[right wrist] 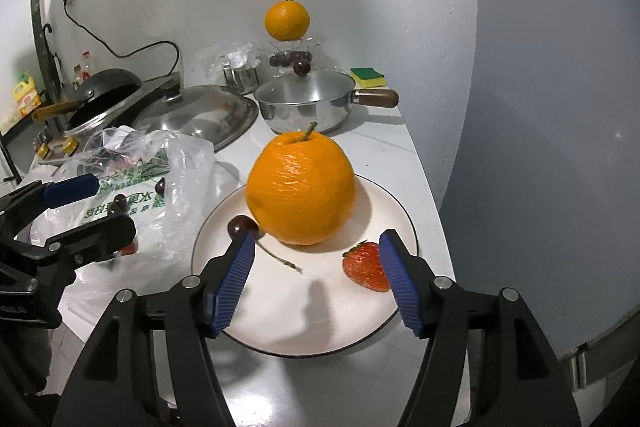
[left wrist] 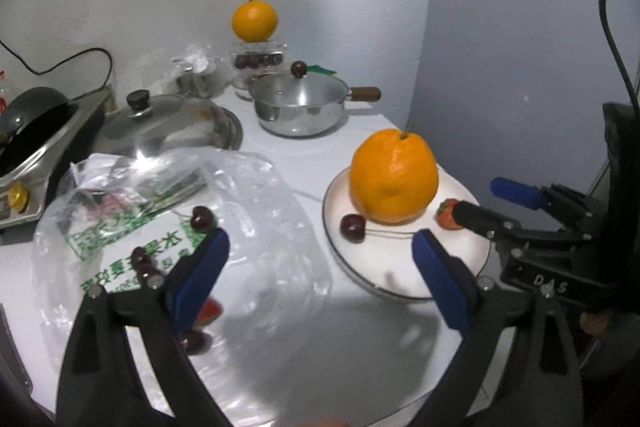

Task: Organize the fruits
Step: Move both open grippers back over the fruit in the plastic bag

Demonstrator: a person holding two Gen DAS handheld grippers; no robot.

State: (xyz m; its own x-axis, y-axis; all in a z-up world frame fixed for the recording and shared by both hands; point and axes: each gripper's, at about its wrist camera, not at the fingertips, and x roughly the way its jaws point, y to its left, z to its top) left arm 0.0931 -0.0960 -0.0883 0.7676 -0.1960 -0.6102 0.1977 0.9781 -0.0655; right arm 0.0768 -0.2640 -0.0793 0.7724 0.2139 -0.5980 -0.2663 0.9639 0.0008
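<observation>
Where plate [right wrist: 400, 227] holds orange [right wrist: 300, 187], cherry [right wrist: 240, 225], strawberry [right wrist: 366, 267]

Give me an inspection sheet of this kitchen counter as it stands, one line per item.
Surface: white counter, partly covered by a plastic bag.
Job's things: plate holds a large orange, a cherry and a strawberry; loose cherries on the bag; second orange sits atop a glass jar of cherries.
Clutter: saucepan, pot lid, wok, sponge.
Grippers: left tongs open, empty, above bag and plate edge; right tongs open, empty, over the plate.
Cables: black cord along the wall.
Surroundings: white wall, stove at left.
</observation>
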